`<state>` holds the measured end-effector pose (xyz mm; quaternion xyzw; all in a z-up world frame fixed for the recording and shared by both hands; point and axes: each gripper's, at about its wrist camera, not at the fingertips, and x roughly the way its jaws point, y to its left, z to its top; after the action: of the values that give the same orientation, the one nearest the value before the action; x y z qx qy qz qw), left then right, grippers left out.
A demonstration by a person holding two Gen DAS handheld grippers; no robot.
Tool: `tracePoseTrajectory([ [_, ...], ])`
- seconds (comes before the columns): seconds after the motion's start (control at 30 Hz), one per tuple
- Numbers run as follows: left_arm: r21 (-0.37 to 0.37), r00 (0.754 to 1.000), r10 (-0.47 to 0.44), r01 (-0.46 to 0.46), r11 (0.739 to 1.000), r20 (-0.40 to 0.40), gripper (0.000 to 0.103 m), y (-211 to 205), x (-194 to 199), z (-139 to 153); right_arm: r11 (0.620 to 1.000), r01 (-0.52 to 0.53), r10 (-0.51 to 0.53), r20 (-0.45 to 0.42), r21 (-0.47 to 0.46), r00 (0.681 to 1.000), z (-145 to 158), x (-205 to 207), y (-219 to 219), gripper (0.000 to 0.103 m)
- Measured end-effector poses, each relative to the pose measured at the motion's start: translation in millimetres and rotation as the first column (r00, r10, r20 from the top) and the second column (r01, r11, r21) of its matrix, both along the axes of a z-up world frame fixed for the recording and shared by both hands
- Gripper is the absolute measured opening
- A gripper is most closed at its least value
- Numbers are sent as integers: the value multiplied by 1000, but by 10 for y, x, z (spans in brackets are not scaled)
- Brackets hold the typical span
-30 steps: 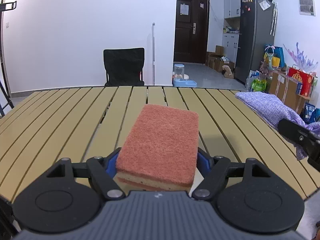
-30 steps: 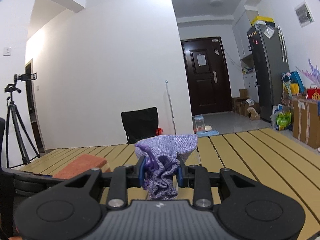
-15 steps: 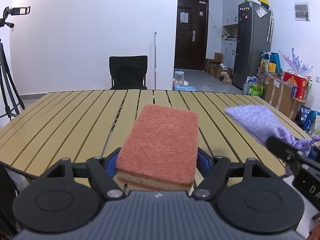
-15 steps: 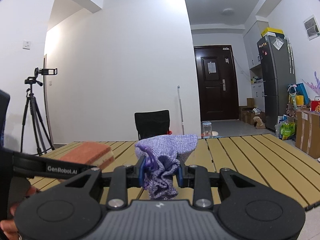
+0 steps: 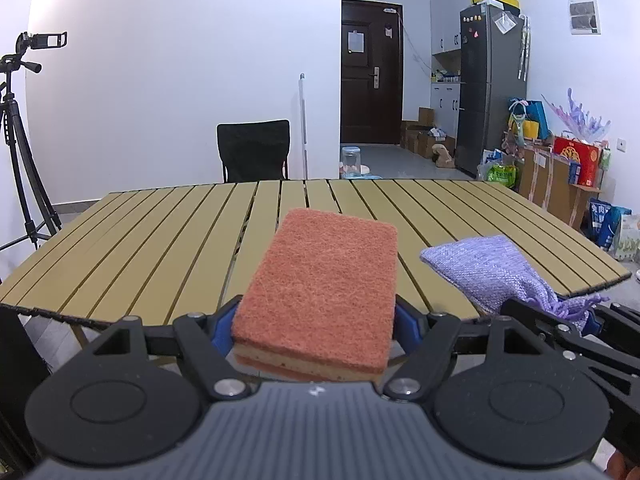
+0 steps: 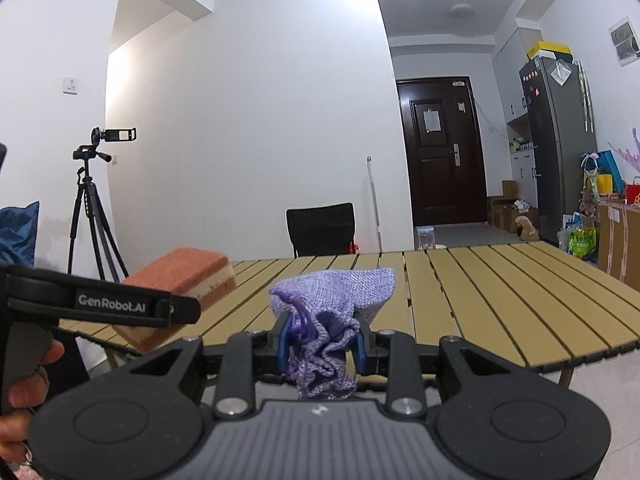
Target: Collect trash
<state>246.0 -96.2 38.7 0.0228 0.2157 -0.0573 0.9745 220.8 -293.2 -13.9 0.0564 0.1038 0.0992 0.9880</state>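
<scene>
Slatted wood table (image 5: 160, 240); left claw (image 5: 316, 320) grips sponge (image 5: 320, 284), right claw (image 6: 322, 346) grips pouch (image 6: 332, 304).

Your left tool (image 5: 316, 326) holds the sponge (image 5: 320, 292); the pouch (image 5: 488, 270) sits right of it, worktop (image 5: 160, 240) ahead.

You can read one text: "GenRobot.AI", white letters on the black side of your left gripper (image 6: 188, 312), near left in the right wrist view. The papers on the far door (image 6: 442, 152) and the prints on the red box (image 5: 578, 160) at far right are too small for you to read.
</scene>
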Motion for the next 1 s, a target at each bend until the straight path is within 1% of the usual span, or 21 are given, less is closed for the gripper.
tracePoseTrajectory([
  [0.27, 13, 999, -19, 19, 1000, -29, 76, 40, -268, -156, 1000, -2, 2, -42, -13, 999, -147, -314, 141, 29],
  [0.53, 7, 997, -22, 23, 1000, -70, 76, 154, -447, -355, 999, 2, -5, -99, -34, 995, -299, -506, 238, 29],
  [0.8, 2, 993, -15, 15, 1000, -120, 76, 237, -577, -596, 998, -1, -9, -161, -64, 987, -460, -586, 346, 29],
  [1.0, 0, 987, 0, 0, 1000, -164, 76, 343, -583, -805, 996, -2, -17, -212, -88, 977, -582, -541, 405, 29],
])
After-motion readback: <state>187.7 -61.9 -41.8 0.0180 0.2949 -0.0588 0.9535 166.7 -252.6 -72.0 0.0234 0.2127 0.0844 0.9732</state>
